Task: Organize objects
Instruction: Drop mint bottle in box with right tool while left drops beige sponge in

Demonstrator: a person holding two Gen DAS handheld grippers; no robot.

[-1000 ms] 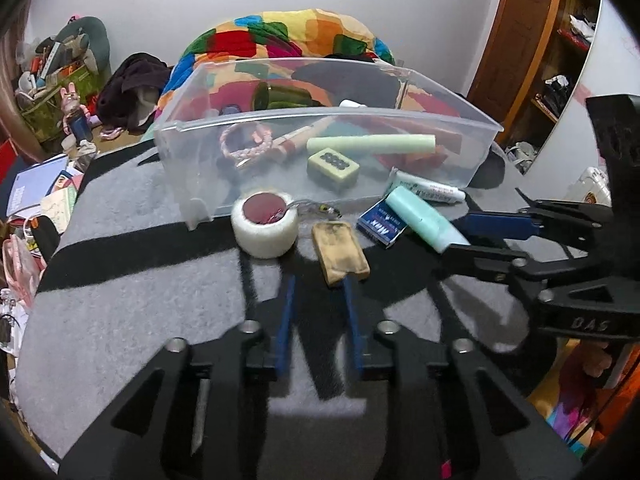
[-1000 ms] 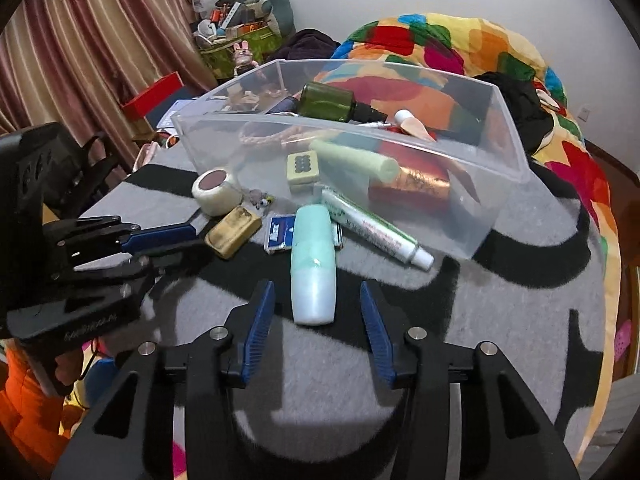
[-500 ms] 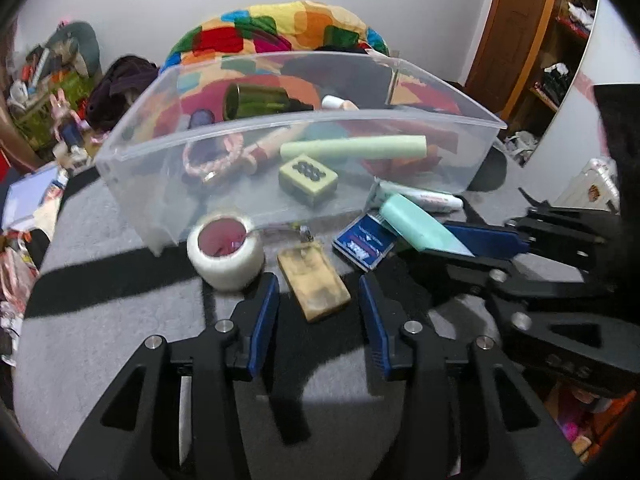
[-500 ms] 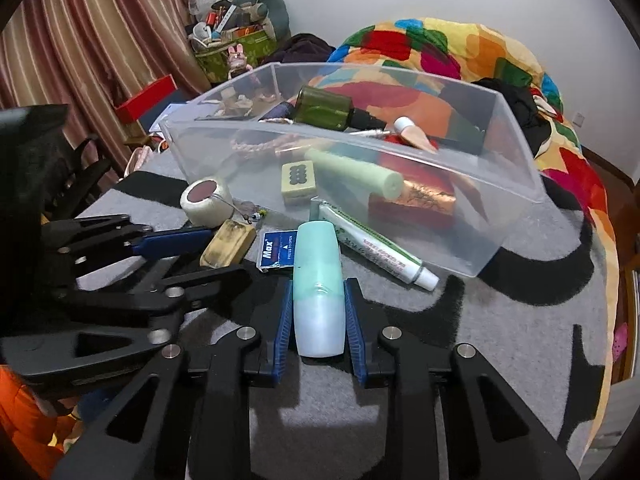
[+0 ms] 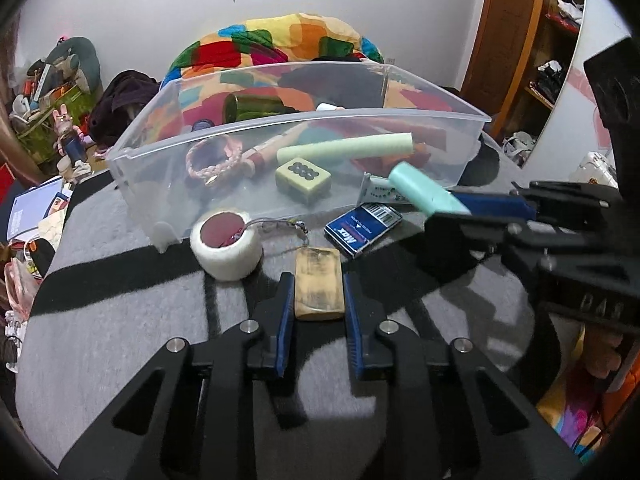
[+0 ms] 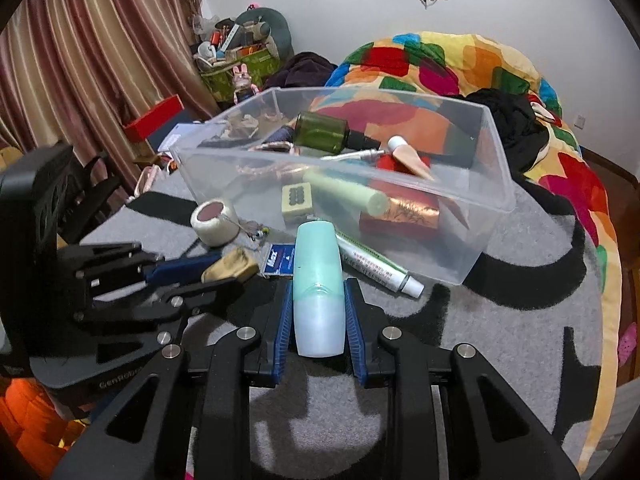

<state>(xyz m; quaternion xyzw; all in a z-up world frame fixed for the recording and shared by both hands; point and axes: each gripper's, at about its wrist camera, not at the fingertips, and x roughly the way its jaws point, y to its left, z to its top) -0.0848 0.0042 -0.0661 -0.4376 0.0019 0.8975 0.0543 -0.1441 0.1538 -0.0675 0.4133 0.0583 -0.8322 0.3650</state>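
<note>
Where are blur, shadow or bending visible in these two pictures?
Left wrist view: the mint bottle is motion-blurred; tongs cast dark shadows on the blanket. Right wrist view: sharp, but the clear bin rim bends from fisheye.

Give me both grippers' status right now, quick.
Left gripper: jaws just closed on the tan block.
Right gripper: shut on the mint bottle.

Mint-green bottle (image 6: 319,280) with a paler frosted base, tan block (image 5: 319,289) smudged dark, navy Max box (image 5: 363,229) with white lettering. White tape roll (image 5: 226,245), reddish core. Grey rug (image 6: 500,360) swirled black; patchwork quilt (image 6: 460,64) in red, yellow, green, orange.
</note>
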